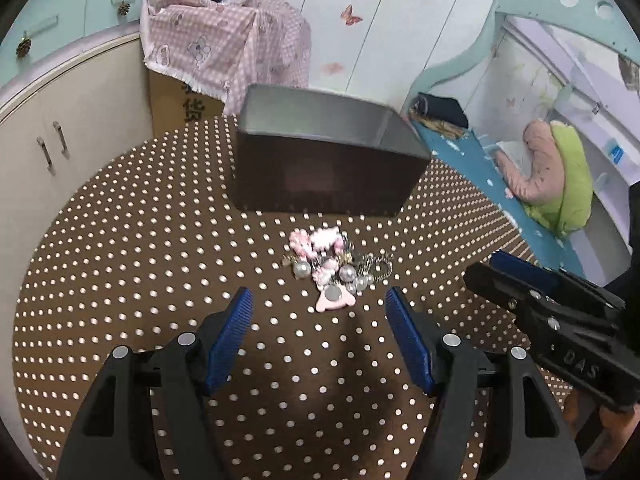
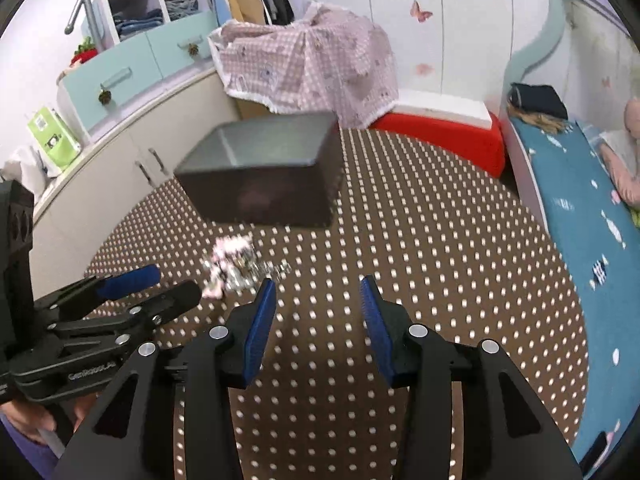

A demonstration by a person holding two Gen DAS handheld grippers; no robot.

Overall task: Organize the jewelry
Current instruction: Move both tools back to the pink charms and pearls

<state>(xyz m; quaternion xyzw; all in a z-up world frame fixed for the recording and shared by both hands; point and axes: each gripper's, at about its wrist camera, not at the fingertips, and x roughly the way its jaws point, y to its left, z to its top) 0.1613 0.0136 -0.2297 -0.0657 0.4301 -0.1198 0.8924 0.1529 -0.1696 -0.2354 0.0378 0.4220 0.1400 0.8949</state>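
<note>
My left gripper (image 1: 319,306) hangs with its ribbed blue pads spread wide and nothing between them, just short of the jewelry heap (image 1: 334,266), a tangle of glossy pearl beads, pink charms and metal chain on the brown, white-dotted tablecloth (image 1: 120,280). Behind the heap stands a dark, smooth-walled rectangular box (image 1: 324,160), open on top. My right gripper (image 2: 318,292) is likewise spread and empty, right of the heap.

Both wrist fisheyes low over polka-dot counter (image 1: 120,280), facing dark box (image 1: 328,160) and jewelry pile (image 1: 336,272); left view closer, right view offset rightward; both shared.
</note>
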